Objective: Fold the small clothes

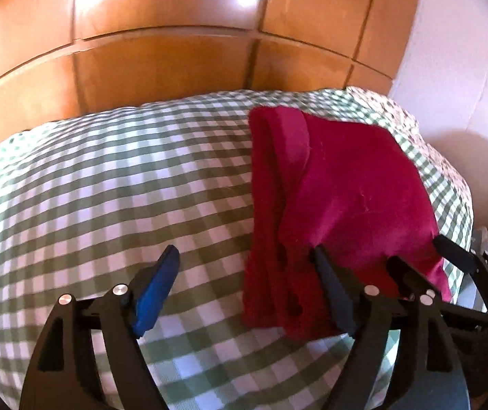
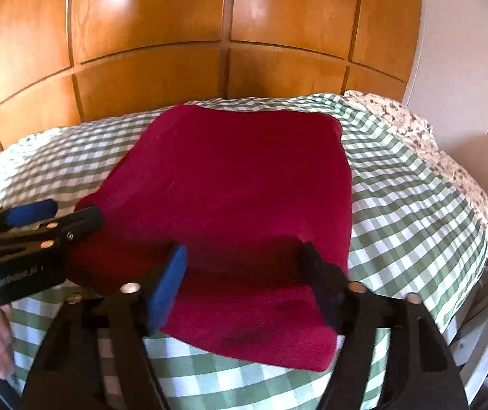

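**Crimson garment on bed, both tools open over near edge**

Crimson garment (image 2: 230, 205) lying partly folded on green-checked bed cover (image 1: 107, 177), wooden headboard (image 2: 209, 51) beyond. Long axis running away from tools, toward headboard. From right tool (image 2: 244, 283): dead ahead and underneath, near hem between the fingers. From left tool (image 1: 244, 290): ahead and off to the right; only its right finger (image 1: 333, 294) over the cloth's left folded edge, blue-padded left finger (image 1: 155, 294) over bare cover. Right tool nearer, centred on cloth.

Left tool: spread wide, gripping nothing. Right tool: spread wide too, nothing clamped; contact with fabric unclear. Blue pad (image 2: 167, 287) over left part of hem, black finger (image 2: 322, 283) near right edge.

Likely next: pinch of near hem, fold away toward headboard.
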Tool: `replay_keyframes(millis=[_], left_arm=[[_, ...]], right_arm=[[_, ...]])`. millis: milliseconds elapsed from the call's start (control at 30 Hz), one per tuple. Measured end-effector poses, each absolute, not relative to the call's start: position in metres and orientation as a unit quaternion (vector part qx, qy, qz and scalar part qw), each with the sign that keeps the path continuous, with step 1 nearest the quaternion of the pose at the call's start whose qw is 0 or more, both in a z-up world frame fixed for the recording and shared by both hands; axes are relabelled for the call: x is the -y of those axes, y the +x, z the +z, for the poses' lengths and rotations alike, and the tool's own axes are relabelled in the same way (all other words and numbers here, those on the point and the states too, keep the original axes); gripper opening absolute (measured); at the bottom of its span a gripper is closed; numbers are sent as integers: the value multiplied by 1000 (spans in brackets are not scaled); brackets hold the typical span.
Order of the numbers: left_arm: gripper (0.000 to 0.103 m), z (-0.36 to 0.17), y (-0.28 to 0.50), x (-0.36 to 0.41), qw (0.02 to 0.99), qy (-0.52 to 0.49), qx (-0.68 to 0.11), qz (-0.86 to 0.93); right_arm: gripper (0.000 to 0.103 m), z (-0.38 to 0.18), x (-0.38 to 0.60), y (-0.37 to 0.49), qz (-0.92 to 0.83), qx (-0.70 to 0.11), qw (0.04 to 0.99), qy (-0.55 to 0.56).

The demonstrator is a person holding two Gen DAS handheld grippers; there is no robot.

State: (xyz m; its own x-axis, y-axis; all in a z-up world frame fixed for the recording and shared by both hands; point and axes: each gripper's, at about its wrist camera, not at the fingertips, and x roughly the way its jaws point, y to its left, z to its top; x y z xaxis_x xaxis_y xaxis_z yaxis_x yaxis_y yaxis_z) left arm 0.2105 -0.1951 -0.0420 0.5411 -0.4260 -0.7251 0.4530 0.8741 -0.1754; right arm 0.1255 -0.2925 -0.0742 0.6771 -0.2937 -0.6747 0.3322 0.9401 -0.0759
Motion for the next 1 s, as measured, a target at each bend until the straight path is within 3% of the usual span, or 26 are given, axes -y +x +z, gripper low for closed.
replay_keyframes(millis=[100,533,1000], left_arm=[[84,-34,203,186,885,8,-399,-240],[100,-7,170,155,911,-6,-370,-183],[100,16,134,136,929,5,-333,-159]], right_arm=[[87,-69,290,123,-172,-367,913,43],[99,-36,289,85,-213,-338,912,98],[99,-29,281,56,-270,-321,901,110]])
